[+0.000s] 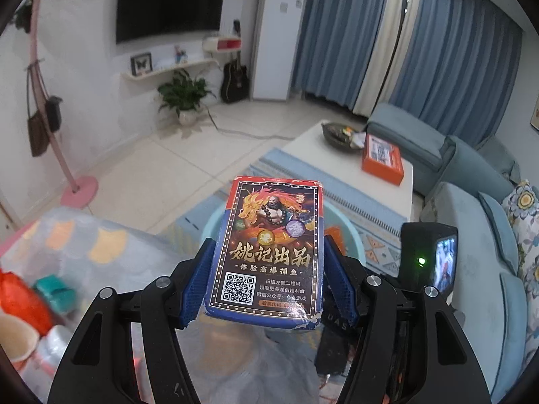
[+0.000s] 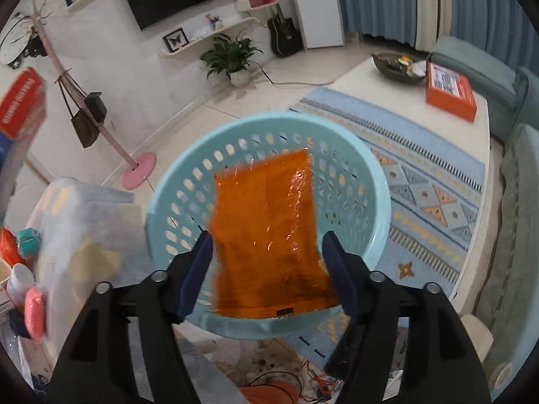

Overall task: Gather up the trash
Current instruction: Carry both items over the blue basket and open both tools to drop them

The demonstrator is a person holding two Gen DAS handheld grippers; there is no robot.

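My left gripper (image 1: 267, 264) is shut on a blue and red playing-card box (image 1: 269, 249) printed with a dragon and a QR code, held upright above a light blue basket (image 1: 210, 225) that it mostly hides. In the right wrist view the light blue perforated basket (image 2: 363, 181) stands on the floor below. An orange plastic wrapper (image 2: 266, 232) lies between the fingers of my right gripper (image 2: 267, 266), over the basket. The jaws stand wide and whether they touch the wrapper cannot be told. The card box shows blurred at the far left (image 2: 20, 111).
A table with a patterned cloth (image 2: 77, 222) on the left holds cups, a teal object and red items (image 1: 20, 299). A white coffee table (image 2: 370, 77) carries an orange box (image 2: 449, 92) and a dark bowl. A blue sofa (image 1: 478, 235), a pink coat stand (image 2: 138, 168) and a potted plant (image 2: 232, 57) stand around.
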